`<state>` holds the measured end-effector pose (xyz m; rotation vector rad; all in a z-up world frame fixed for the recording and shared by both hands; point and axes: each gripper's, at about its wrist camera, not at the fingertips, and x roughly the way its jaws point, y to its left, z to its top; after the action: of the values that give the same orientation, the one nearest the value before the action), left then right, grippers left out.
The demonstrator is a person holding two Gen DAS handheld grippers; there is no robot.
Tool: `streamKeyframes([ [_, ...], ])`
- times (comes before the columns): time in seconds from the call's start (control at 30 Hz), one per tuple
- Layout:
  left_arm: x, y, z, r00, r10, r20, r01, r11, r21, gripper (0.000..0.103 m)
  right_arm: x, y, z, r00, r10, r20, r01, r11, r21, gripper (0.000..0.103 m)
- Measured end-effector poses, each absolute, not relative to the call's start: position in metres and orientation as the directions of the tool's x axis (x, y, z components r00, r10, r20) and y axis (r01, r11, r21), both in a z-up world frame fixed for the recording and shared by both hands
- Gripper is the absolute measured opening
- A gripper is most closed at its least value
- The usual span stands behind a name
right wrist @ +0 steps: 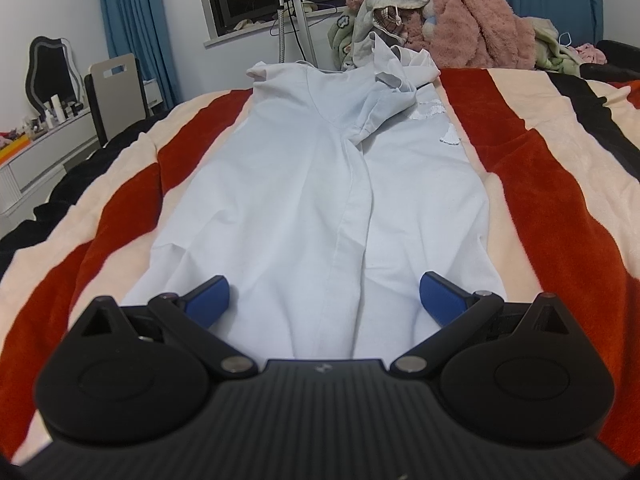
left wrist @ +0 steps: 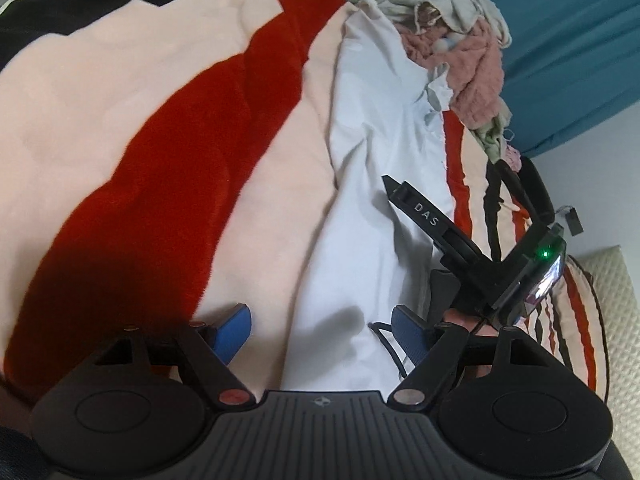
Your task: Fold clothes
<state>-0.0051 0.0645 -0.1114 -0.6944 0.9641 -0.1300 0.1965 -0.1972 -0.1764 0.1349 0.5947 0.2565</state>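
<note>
A pale blue-white shirt (right wrist: 320,168) lies lengthwise on a striped blanket, its sides folded in toward the middle and a sleeve bunched near the collar. It also shows in the left wrist view (left wrist: 360,208). My right gripper (right wrist: 324,300) is open, low over the shirt's near hem, holding nothing. My left gripper (left wrist: 322,328) is open above the shirt's left edge, holding nothing. The other gripper's body (left wrist: 460,248) appears at the right of the left wrist view.
The red, cream and black striped blanket (right wrist: 532,168) covers the bed. A heap of clothes (right wrist: 452,20) sits past the shirt's collar end. A chair and dresser (right wrist: 116,88) stand far left, blue curtains and a window behind.
</note>
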Motion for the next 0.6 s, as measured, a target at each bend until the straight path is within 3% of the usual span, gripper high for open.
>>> streamKeyframes([
  [0.1,-0.006,0.062,-0.111,0.582,-0.402,-0.706,-0.191,0.777,-0.600,0.078,0.191,-0.209,-0.169,0.770,0.357,-0.529,-0.266,0.933,0.242,0.103],
  [0.2,-0.010,0.060,-0.111,0.582,-0.414,-0.700,-0.190,0.768,-0.612,0.078,0.177,-0.227,-0.153,0.800,0.342,-0.493,-0.196,0.926,0.323,0.102],
  [0.33,-0.014,0.060,-0.113,0.574,-0.453,-0.682,-0.181,0.742,-0.645,0.078,0.132,-0.257,-0.100,0.894,0.288,-0.342,-0.155,0.917,0.367,0.102],
  [0.4,-0.013,0.060,-0.117,0.552,-0.479,-0.683,-0.184,0.728,-0.660,0.079,0.106,-0.274,-0.077,0.909,0.270,-0.316,-0.126,0.903,0.410,0.102],
  [0.53,-0.010,0.060,-0.132,0.490,-0.548,-0.678,-0.222,0.674,-0.705,0.080,0.072,-0.314,-0.085,0.815,0.393,-0.425,-0.038,0.769,0.638,0.102],
  [0.6,-0.010,0.061,-0.138,0.473,-0.571,-0.671,-0.238,0.650,-0.721,0.080,0.069,-0.327,-0.109,0.723,0.404,-0.560,0.113,0.730,0.673,0.100],
])
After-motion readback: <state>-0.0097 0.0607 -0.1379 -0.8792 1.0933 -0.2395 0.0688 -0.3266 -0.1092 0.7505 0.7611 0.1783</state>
